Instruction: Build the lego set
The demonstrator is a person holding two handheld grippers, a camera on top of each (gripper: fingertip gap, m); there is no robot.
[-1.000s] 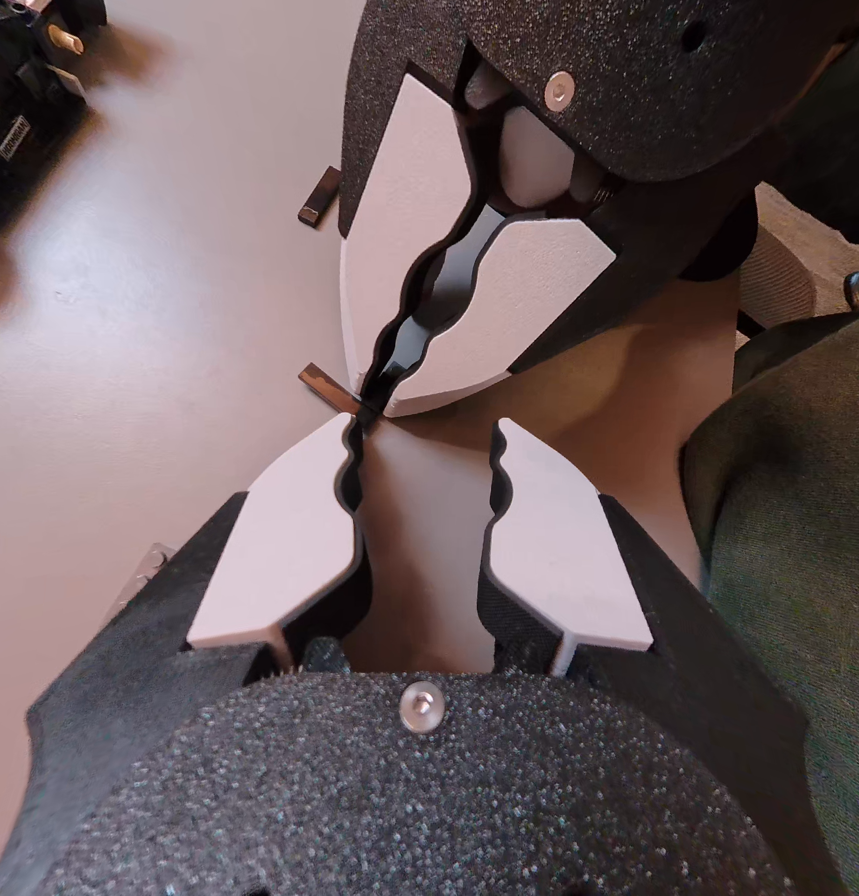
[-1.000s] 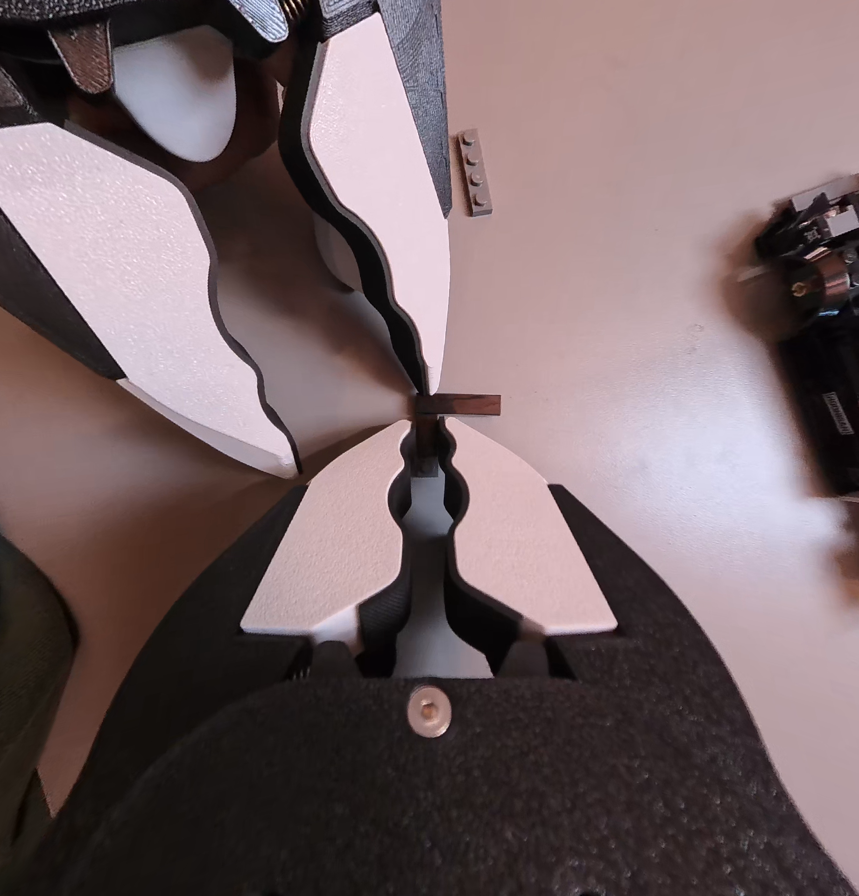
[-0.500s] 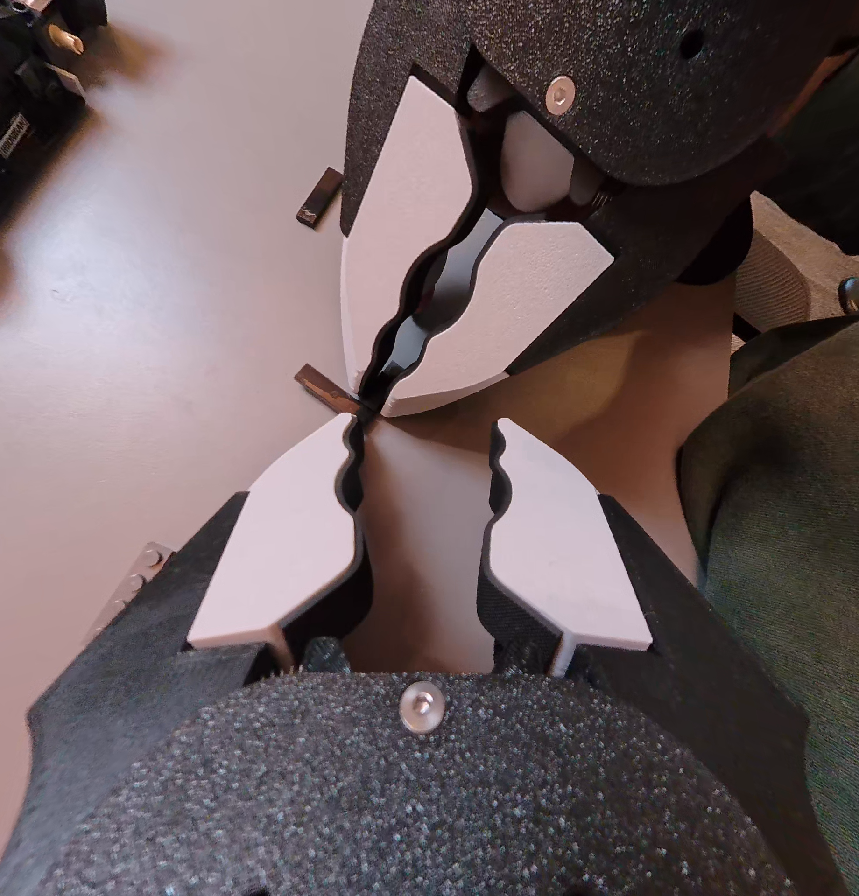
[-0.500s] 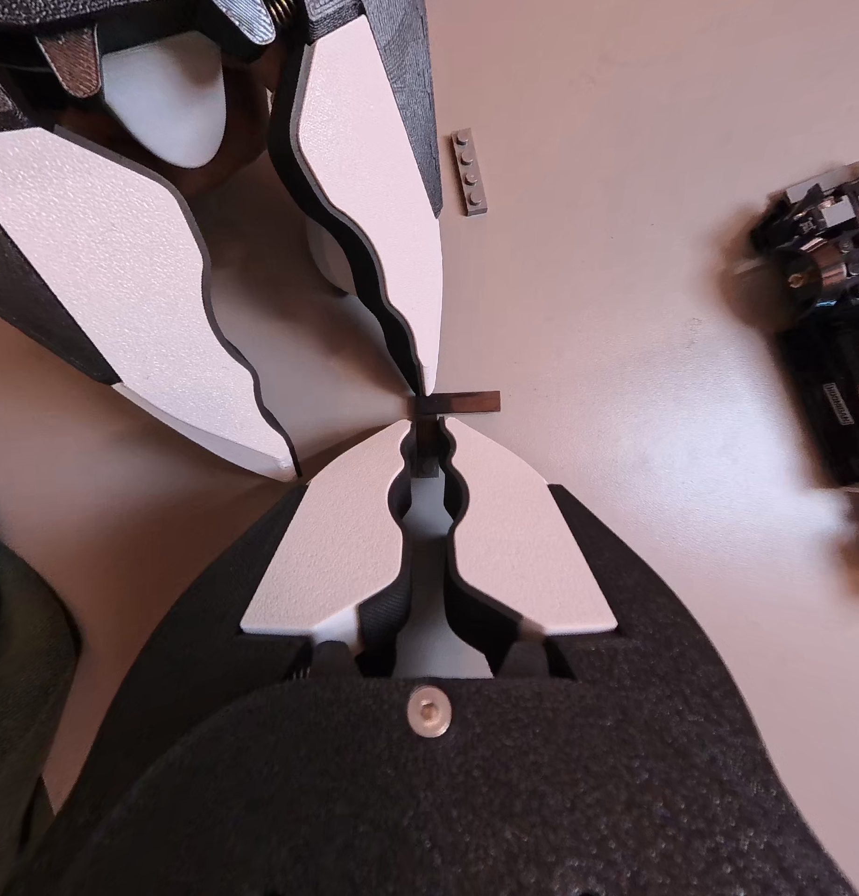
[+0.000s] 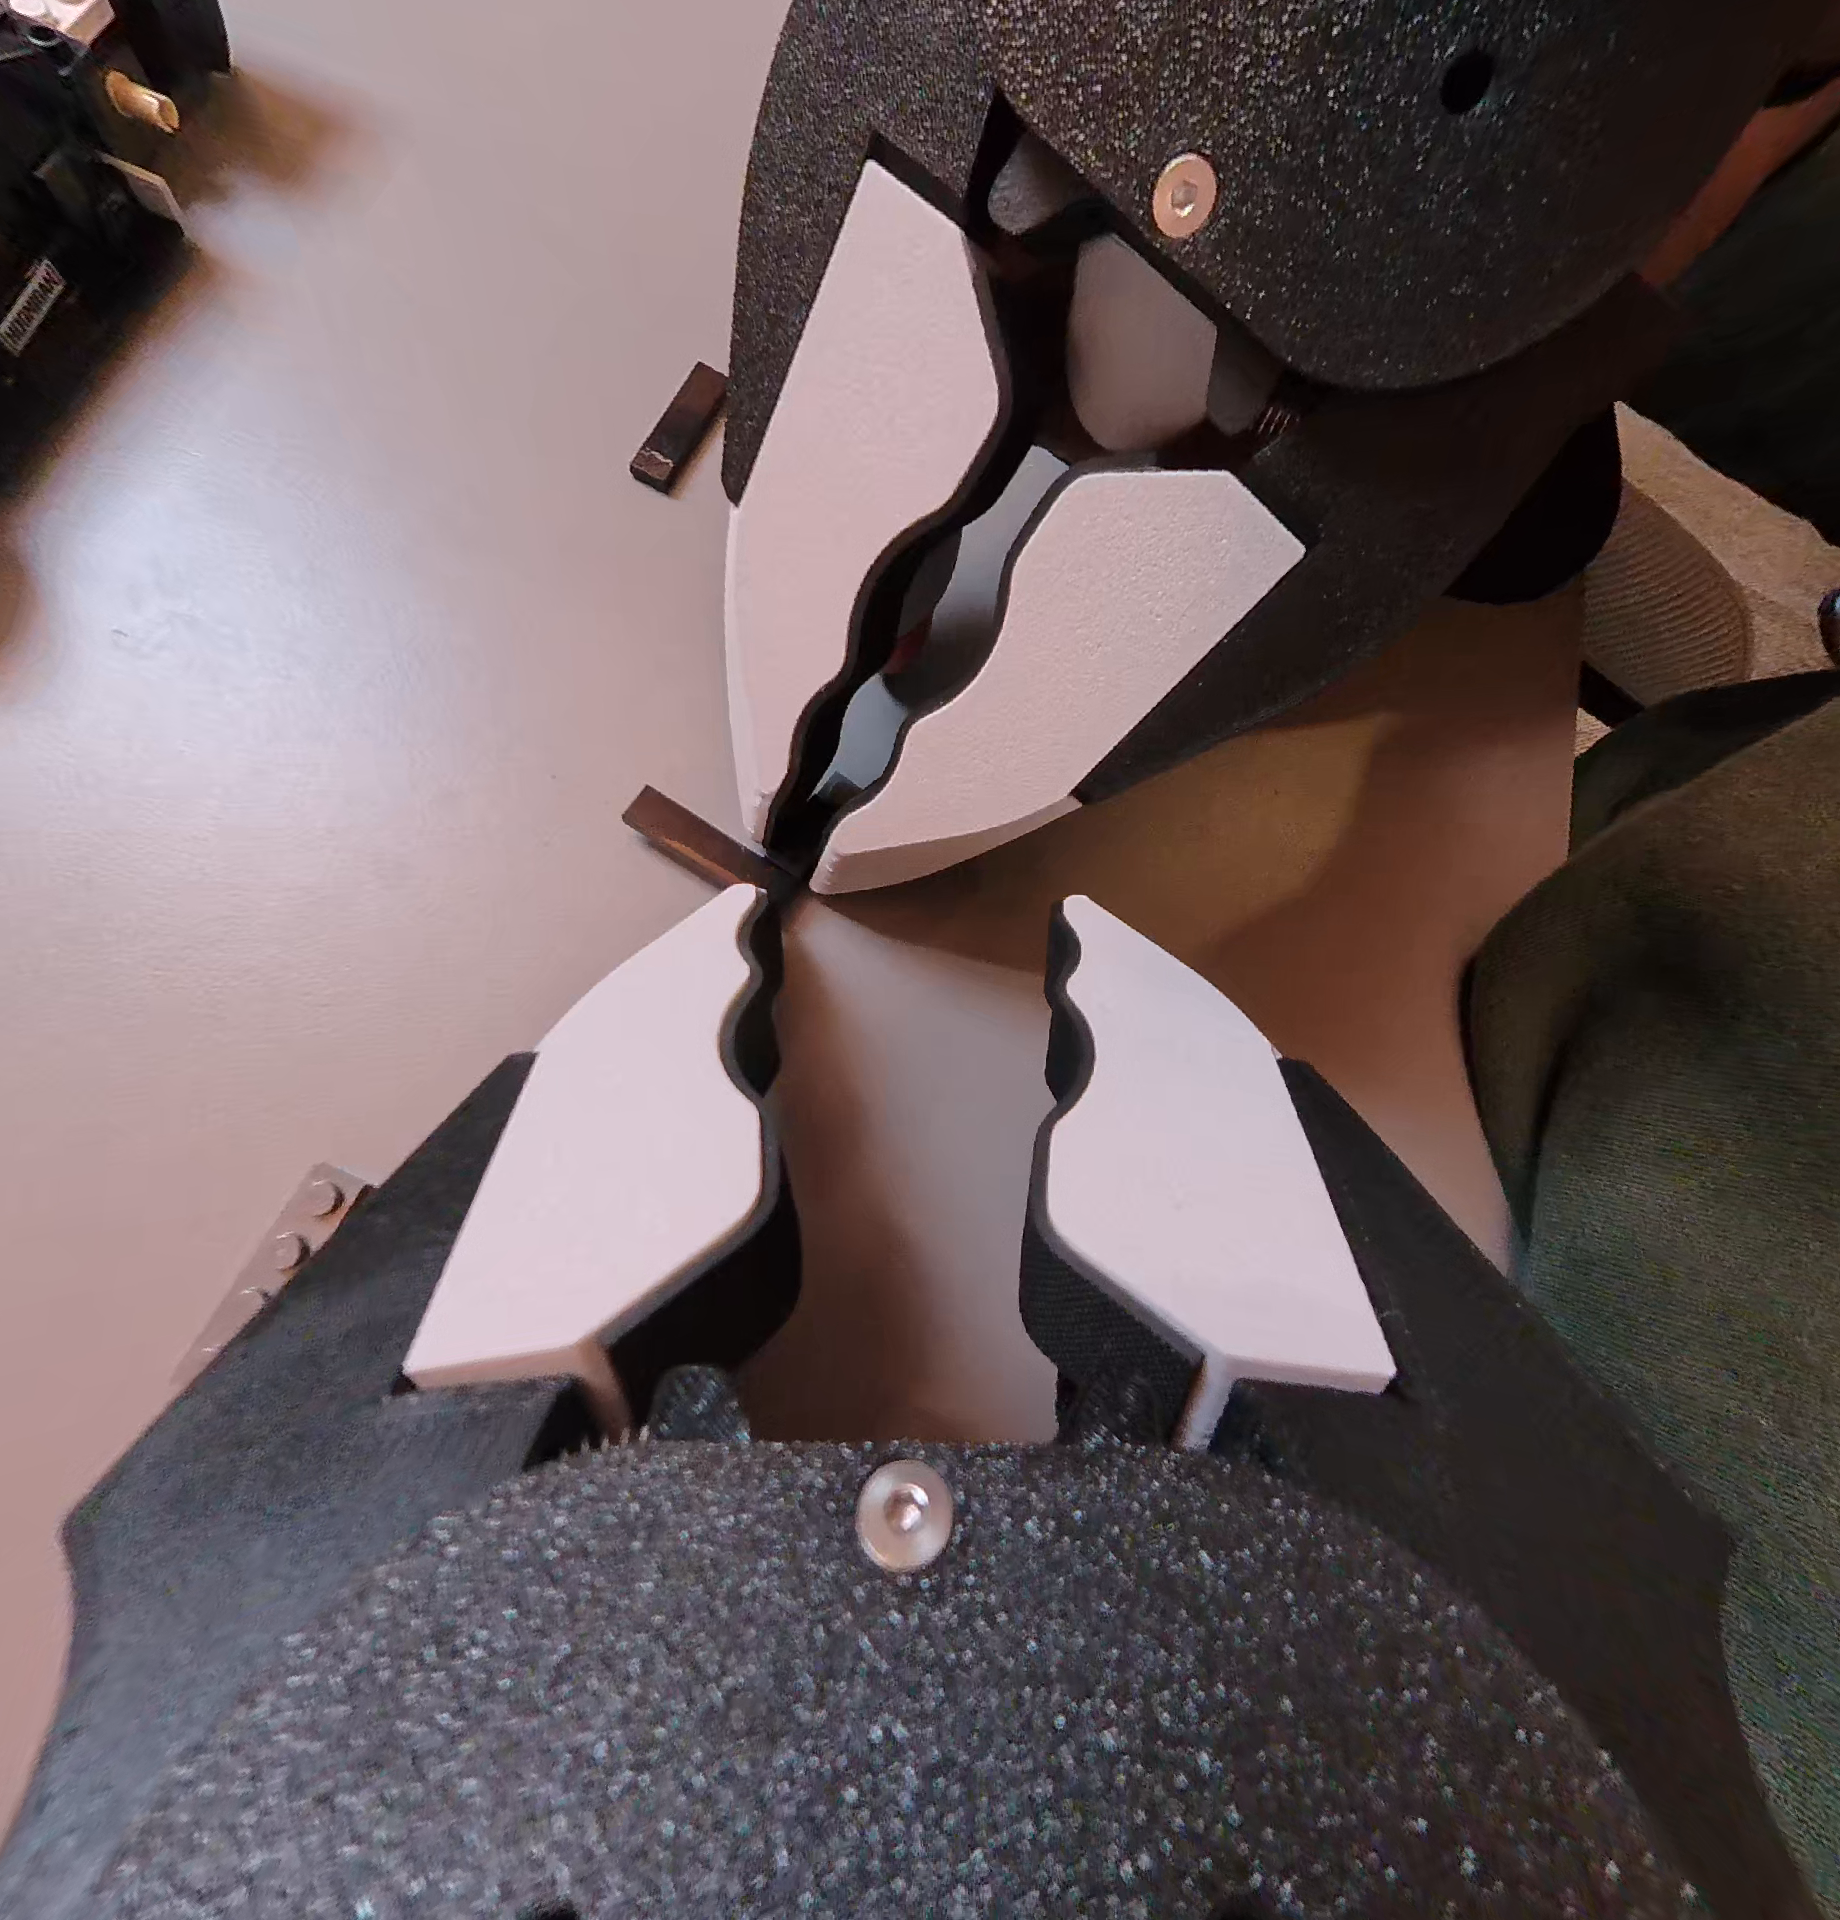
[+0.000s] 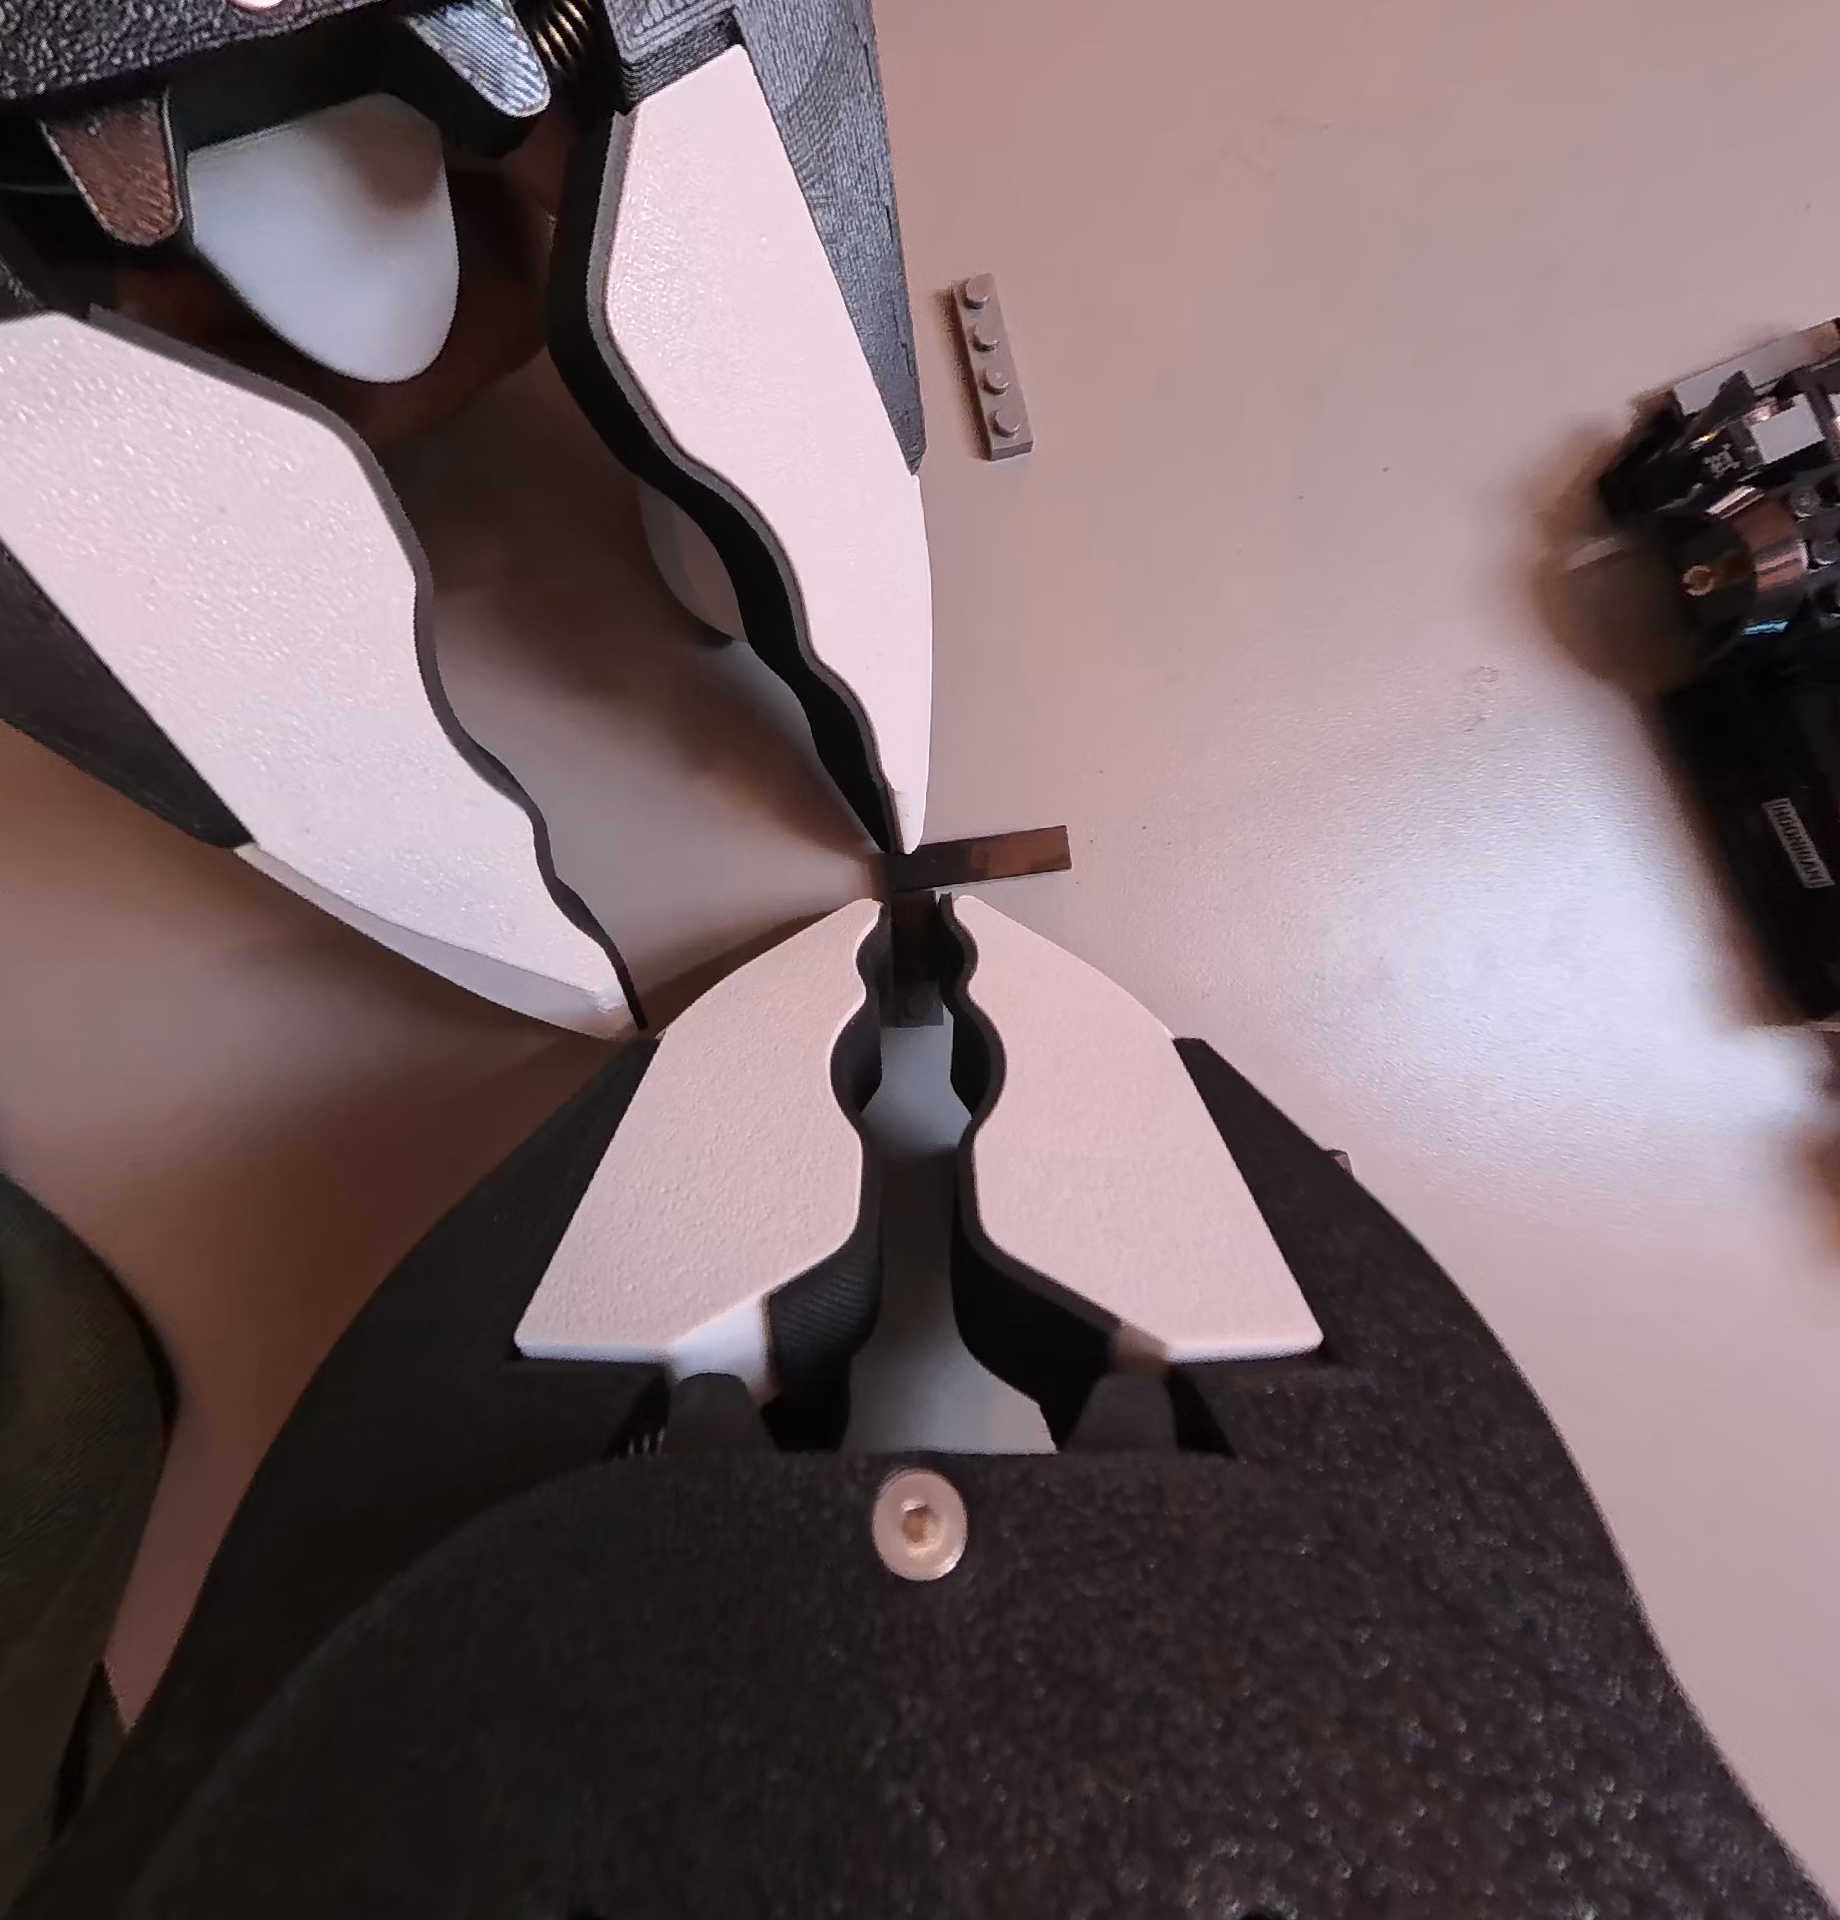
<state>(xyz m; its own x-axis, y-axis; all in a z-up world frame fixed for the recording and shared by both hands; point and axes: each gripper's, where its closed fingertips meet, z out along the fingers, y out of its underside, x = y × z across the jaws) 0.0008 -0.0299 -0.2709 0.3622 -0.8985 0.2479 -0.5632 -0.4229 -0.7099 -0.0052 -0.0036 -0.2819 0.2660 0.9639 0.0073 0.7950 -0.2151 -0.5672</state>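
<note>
The right claw (image 6: 911, 930) is clenched on a small dark lego piece (image 6: 914, 971), which joins a flat black tile (image 6: 983, 857) lying crosswise just past its tips. The left claw (image 5: 900, 920) stands released, its jaws wide apart, one fingertip (image 5: 734, 904) touching the near end of that black tile. The two claws meet tip to tip above the bench (image 6: 1311, 520). Beyond the tile lies a grey studded plate (image 6: 994, 369), well apart; farther off, at the right view's right edge, sits the black lego car (image 6: 1768, 665).
</note>
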